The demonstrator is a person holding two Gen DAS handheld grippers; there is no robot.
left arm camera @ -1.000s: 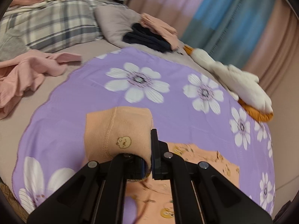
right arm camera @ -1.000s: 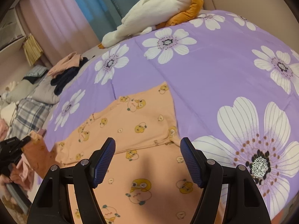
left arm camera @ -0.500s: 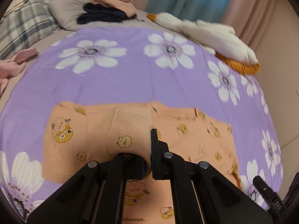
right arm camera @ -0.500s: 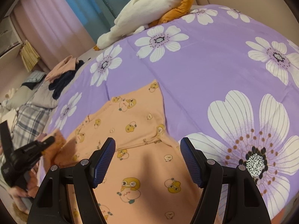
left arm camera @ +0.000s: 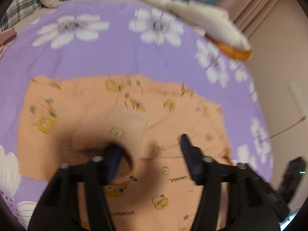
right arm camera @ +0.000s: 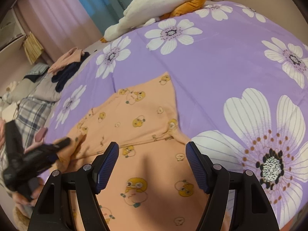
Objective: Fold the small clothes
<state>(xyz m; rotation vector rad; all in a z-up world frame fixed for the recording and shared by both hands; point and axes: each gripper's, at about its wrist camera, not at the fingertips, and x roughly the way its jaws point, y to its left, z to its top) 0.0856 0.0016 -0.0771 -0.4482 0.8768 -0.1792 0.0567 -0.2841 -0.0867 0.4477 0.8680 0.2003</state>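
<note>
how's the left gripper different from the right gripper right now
The left gripper sits over the folded-in sleeve cuff of the orange garment; the right gripper hovers over the garment's flat body. The left one is motion-blurred in its own view, the right one sharp. Whether either touches fabric is unclear. Both are black with blue pads, jaws apart, holding nothing.
</note>
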